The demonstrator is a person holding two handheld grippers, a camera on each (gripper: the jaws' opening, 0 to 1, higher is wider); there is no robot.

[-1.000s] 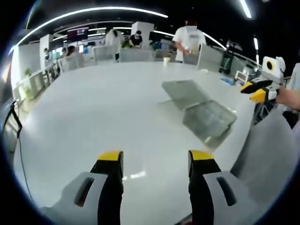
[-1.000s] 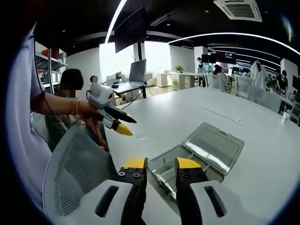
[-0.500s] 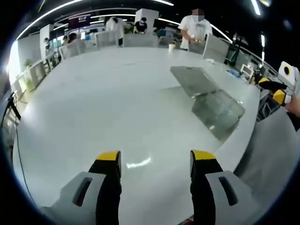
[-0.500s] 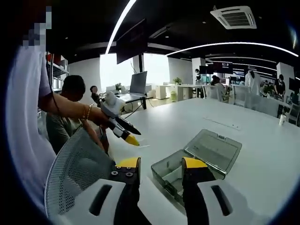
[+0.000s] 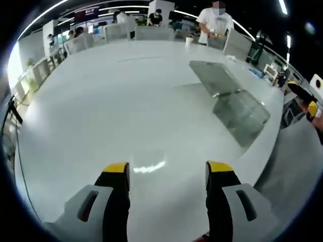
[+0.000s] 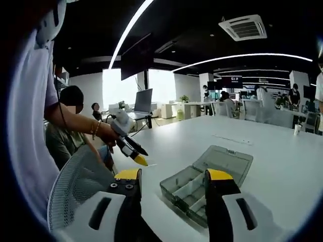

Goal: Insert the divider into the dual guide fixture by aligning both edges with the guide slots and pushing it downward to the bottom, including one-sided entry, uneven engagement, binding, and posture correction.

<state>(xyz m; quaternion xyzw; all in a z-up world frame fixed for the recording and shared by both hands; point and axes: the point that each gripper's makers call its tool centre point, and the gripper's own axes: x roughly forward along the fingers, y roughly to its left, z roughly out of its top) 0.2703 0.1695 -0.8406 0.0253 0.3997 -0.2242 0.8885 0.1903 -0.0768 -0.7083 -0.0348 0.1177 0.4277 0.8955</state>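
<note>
Room: large open office with long ceiling light strips, desks, monitors and several people at the far side.
Tabletop [image 5: 101, 111]: wide, white and glossy, reflecting the ceiling lights; mesh chair back [image 6: 81, 184] just beside its near edge.
Fixture box [image 6: 199, 189]: clear grey plastic case with compartments, resting on the tabletop near the edge, lid [image 6: 224, 161] thrown open and lying back flat; in the left gripper view seen at the right side [image 5: 239, 113].
Divider: cannot tell which piece inside the box; inner walls visible but too small to separate.
Left hand-held gripper [image 5: 166, 169]: jaws wide apart, yellow tips, holding nothing, hovering above bare tabletop, well apart from the box; seen also in the right gripper view [image 6: 136, 154], held in a hand [image 6: 103, 133] with a bracelet at the wrist.
Right hand-held gripper [image 6: 171, 176]: jaws wide apart, empty, above the near end of the box, not touching.
</note>
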